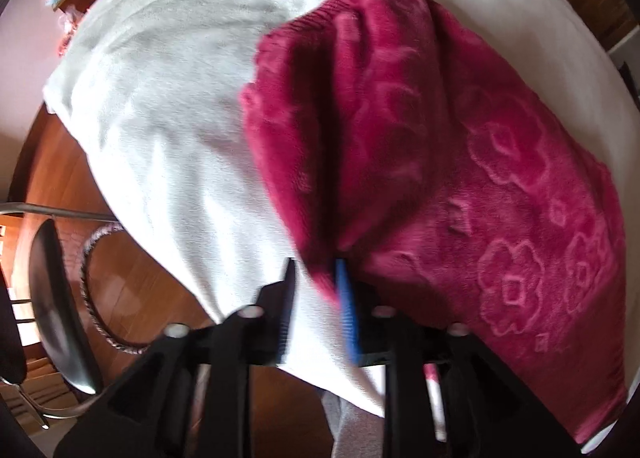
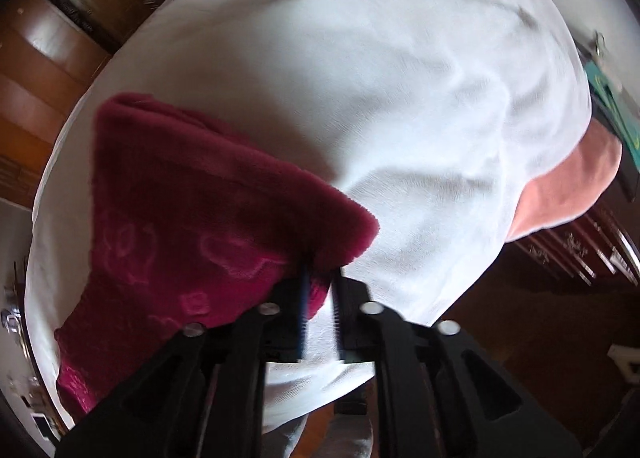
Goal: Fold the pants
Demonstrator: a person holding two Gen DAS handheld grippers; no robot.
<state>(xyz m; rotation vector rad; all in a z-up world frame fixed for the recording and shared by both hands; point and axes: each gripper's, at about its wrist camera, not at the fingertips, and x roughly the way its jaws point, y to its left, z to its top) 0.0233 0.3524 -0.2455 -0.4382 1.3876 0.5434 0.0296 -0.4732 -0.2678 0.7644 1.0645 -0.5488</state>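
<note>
The pants (image 1: 420, 161), plush crimson fleece, lie bunched on the white sheet (image 1: 160, 129) near the bed's front edge. The left gripper (image 1: 316, 278) stands part open astride a fold edge, no clear pinch; the right gripper (image 2: 320, 278) nips the other corner between narrow jaws. That thick pile could slip free, and either jaw might snag the sheet

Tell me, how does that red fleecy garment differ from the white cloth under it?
The pants are deep red; the white cover is plain white. The pants carry a raised flower pattern, while the cover shows no pattern. The pants lie bunched in a folded heap, whereas the cover spreads wide beneath them and drapes over the edge. Both are soft cloth with creases.
</note>
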